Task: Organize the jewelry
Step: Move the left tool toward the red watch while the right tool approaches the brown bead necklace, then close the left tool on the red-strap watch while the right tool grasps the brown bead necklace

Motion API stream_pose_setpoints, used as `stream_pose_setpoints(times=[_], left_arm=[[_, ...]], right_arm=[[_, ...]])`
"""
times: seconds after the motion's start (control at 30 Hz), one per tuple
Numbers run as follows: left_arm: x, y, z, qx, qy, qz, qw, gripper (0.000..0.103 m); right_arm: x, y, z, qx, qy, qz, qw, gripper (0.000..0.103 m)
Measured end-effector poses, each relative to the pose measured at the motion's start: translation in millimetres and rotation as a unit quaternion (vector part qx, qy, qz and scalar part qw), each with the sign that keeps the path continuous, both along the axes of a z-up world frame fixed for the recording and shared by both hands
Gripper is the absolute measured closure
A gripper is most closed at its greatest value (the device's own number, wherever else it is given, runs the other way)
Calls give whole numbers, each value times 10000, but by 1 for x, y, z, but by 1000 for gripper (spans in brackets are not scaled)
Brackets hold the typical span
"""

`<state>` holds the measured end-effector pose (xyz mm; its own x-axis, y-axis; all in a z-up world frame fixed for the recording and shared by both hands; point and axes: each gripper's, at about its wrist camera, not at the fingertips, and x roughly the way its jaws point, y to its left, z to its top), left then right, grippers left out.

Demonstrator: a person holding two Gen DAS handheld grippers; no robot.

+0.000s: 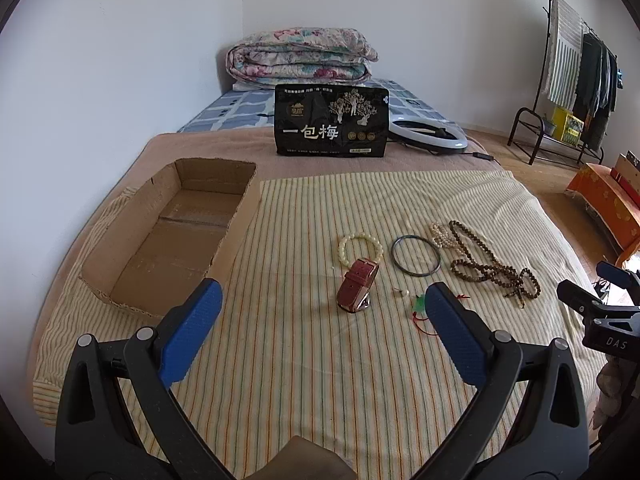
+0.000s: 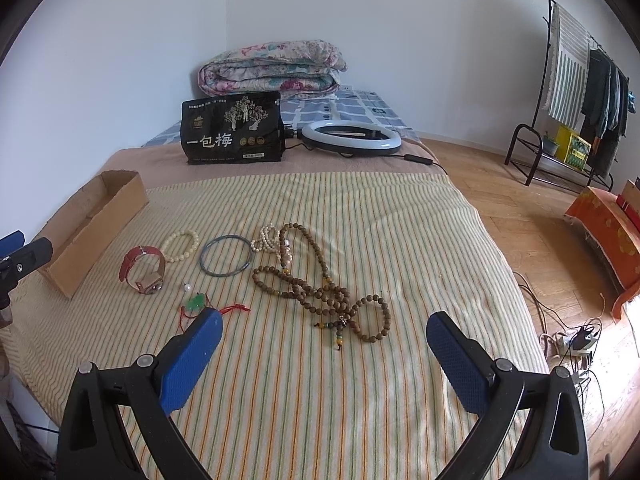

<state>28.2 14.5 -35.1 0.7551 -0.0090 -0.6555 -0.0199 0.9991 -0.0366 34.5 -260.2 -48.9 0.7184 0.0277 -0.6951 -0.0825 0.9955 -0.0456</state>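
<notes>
Jewelry lies scattered on the striped towel (image 2: 360,216) covering the bed, toward its middle; the cardboard box (image 1: 168,240) sits empty at the towel's left edge. Both tools, left tool (image 1: 324,304) and right tool (image 2: 324,332), hover with fingers spread wide, holding nothing. The watch (image 1: 357,285) stands on its strap, light but stiff; pinching the band across its width looks surest. The dark bangle (image 1: 416,256) is rigid, thin and probably slippery, so take it by the rim. The brown bead string (image 2: 320,284) is limp and tangled; a grip near its bunched middle should lift most of it.
</notes>
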Motion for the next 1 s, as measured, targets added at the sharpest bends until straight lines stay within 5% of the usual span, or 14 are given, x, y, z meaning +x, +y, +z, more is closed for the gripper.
stream_pose_setpoints(times=[0.33,0.47,0.67,0.77,1.0], left_arm=[[25,-1,-21,-160,339,-211,9991,0],[40,0,-32,-249,576,-270,9977,12],[62,2,-48,-473,899,-404,9940,14],[71,2,-54,-422,978,-423,9934,25],[83,2,-70,-522,1265,-507,9893,25]], right_arm=[[23,-3,-10,121,204,401,9989,0],[35,-1,-17,150,391,691,9967,3],[52,1,-33,93,717,1227,9898,9],[62,1,-42,-50,886,1369,9866,13],[84,1,-67,-468,1160,1367,9827,15]])
